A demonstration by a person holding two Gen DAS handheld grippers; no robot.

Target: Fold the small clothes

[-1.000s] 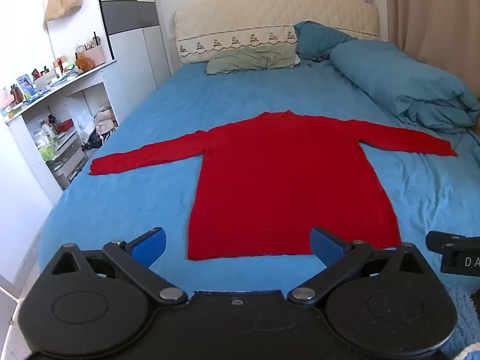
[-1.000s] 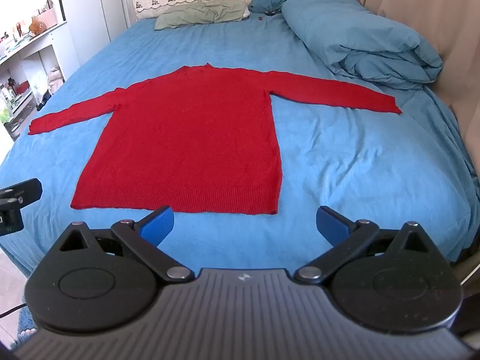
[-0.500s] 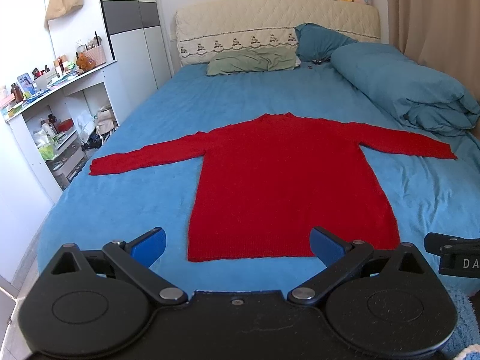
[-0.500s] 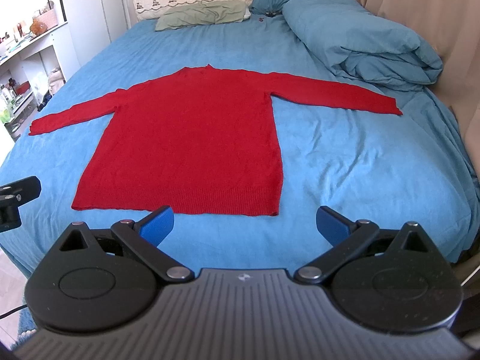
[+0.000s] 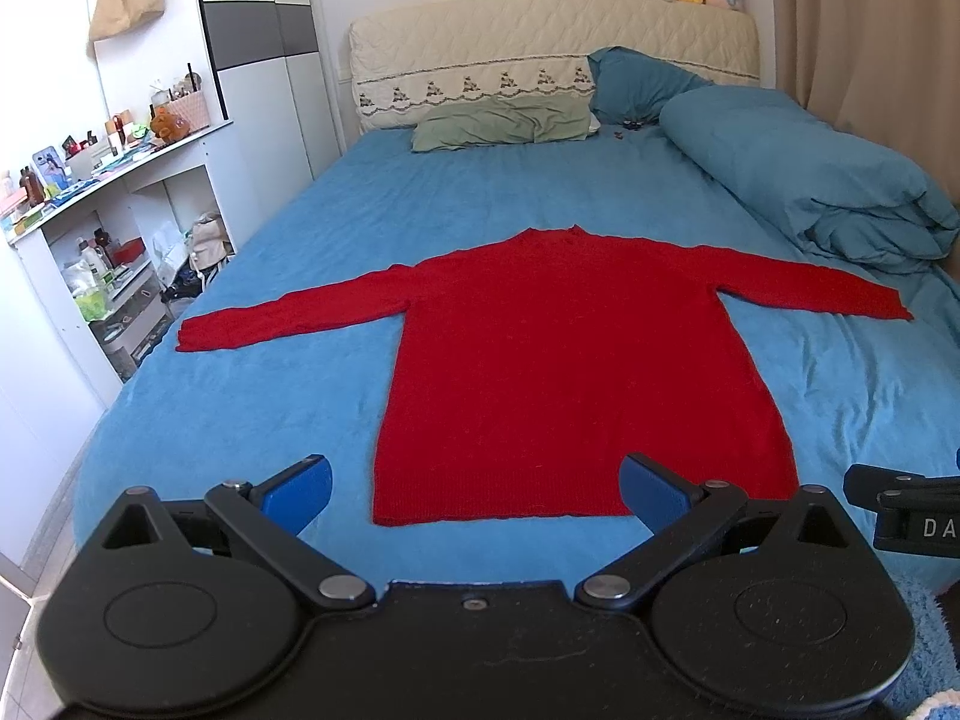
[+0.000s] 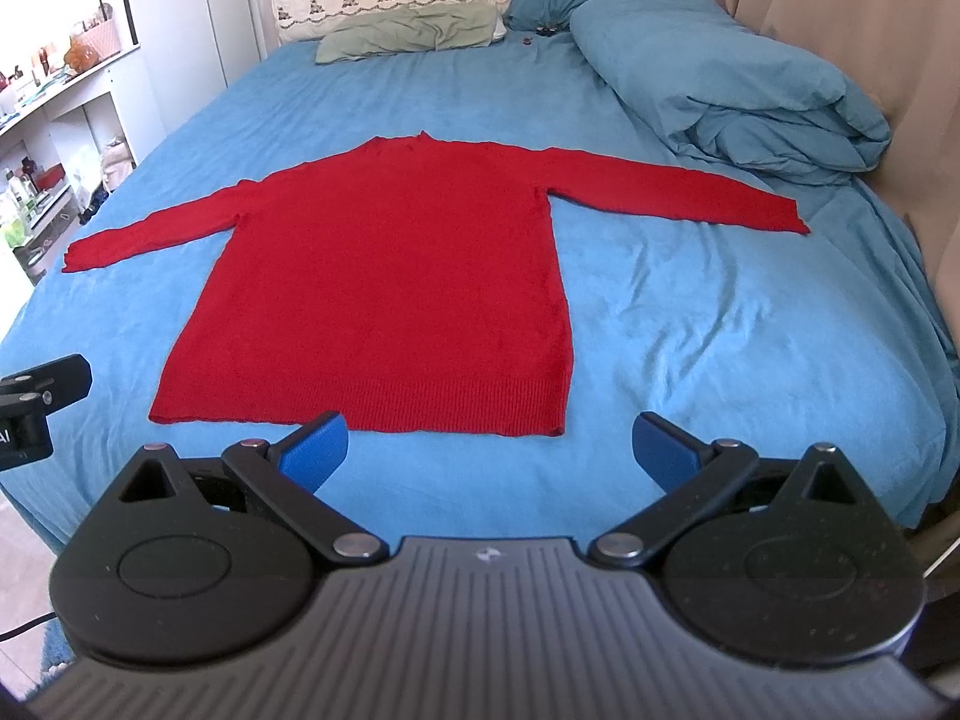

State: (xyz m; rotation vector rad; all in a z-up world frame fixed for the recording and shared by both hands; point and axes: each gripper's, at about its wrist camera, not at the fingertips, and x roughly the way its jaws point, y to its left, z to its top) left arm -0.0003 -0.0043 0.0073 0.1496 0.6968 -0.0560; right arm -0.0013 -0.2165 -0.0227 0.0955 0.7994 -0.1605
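Right at the foot of the bed (image 5: 252, 396), both claws are held wide apart and empty: left claw (image 5: 477, 495), right claw (image 6: 492, 447). Just ahead, a red knit sweater (image 6: 390, 276) is spread flat, ribbed hem nearest, collar farthest, sleeves stretched sideways.

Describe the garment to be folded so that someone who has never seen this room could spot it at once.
Start at the bed with the blue sheet that fills the room. Spread flat in its middle, nearer the foot than the pillows, lies the red sweater, both long sleeves stretched out sideways. It is the only red thing on the bed; the folded duvet beside it is blue.
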